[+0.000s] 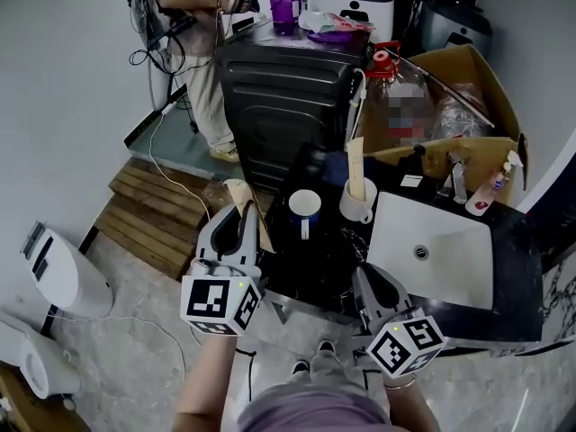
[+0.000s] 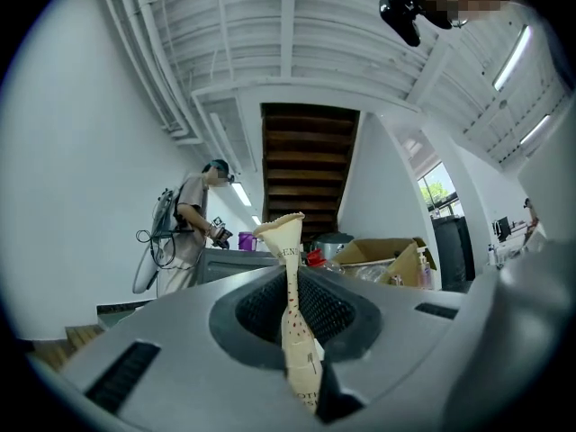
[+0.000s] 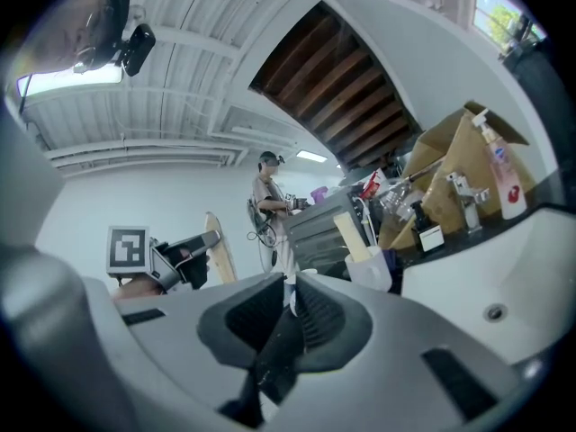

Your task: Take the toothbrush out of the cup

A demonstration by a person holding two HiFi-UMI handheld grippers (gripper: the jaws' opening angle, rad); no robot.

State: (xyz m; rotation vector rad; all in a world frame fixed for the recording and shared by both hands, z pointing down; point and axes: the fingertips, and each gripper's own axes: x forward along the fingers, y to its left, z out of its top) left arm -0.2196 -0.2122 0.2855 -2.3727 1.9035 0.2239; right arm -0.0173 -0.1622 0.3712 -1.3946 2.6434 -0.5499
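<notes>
Black cabinet (image 1: 288, 97) well ahead of both sets of jaws, behind the black counter (image 1: 310, 264). White sink (image 1: 450, 232) set in that counter, right of the right jaws, with faucet (image 1: 457, 180) and pump bottle (image 1: 490, 194) at its far rim. Open cardboard box (image 1: 468, 75) beyond the sink; contents partly under a mosaic patch, unreadable. Wooden steps (image 1: 148, 214) at floor level, left of the left jaws. Second person (image 1: 193, 52) far ahead-left by the cabinet, cut off at the frame top. Purple jug (image 1: 286, 9) on the cabinet top, far ahead. Left gripper (image 1: 243, 219) clamped almost fully closed on the paper-wrapped toothbrush (image 2: 292, 313). Wrapper sticks up out of the pads, flared at its top end, held outside both vessels. Right gripper (image 1: 371, 277) with pads closed on each other, empty. Cup (image 1: 304, 207), blue inside, just ahead-right of the left jaws, ahead-left of the right jaws, apart from the toothbrush. White mug (image 1: 358, 203) next to the cup, ahead of the right jaws, with a second wrapped brush (image 1: 356, 165) standing in it. Brush itself hidden inside the wrapper; its lower end lost down between the left pads. Print on the wrapper too small to read in full. Cup nearly hidden behind the right pads in the right gripper view.
</notes>
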